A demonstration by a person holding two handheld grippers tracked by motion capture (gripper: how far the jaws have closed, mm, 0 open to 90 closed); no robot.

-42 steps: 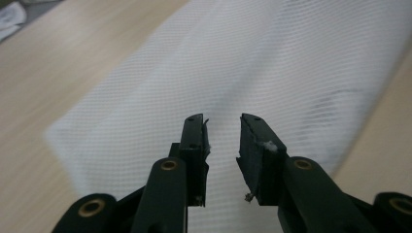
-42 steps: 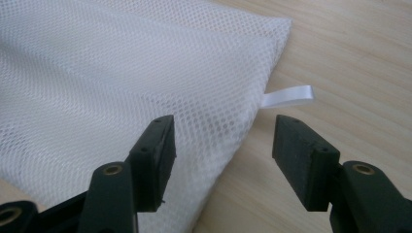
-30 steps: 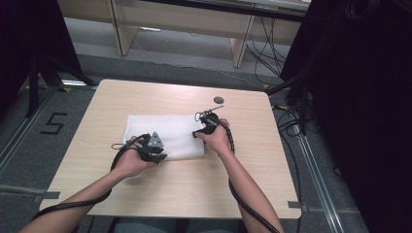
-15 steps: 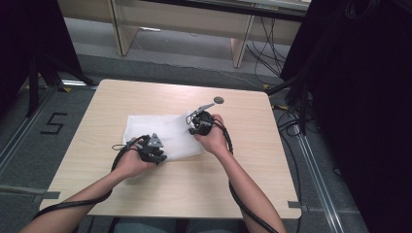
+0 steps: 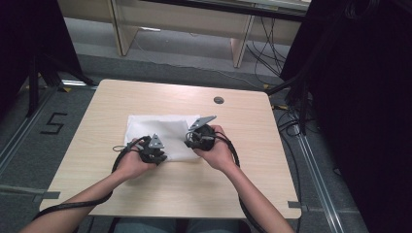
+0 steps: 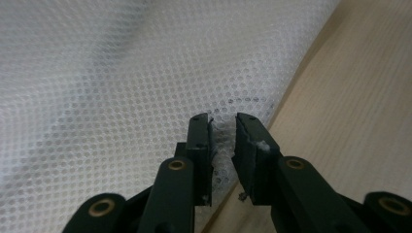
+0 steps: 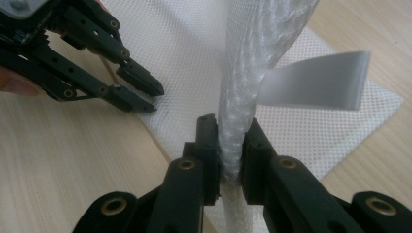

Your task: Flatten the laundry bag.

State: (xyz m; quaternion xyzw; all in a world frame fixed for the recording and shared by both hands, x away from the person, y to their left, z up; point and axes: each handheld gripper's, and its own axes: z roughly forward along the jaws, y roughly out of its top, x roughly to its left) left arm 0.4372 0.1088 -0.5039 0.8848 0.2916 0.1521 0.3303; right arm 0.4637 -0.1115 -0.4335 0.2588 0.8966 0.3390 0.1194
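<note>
Table (image 5: pixel 243 184) bears a white mesh cloth (image 5: pixel 155 127) near mid-left — light, limp, likely to slump and bunch, so best taken at edges or corners. Right gripper (image 7: pixel 229 145) is clamped on a gathered fold of it, lifted; left gripper (image 6: pixel 223 141) has jaws just closing, narrow, cloth edge between them — grip uncertain.

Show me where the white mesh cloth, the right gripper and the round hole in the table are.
white mesh cloth (image 5: pixel 145 125), high view, flat far-left part.
right gripper (image 7: pixel 228 133), right gripper view, between its fingertips, shut on a gathered fold of the cloth.
round hole (image 5: pixel 218 100), high view, its centre.
</note>
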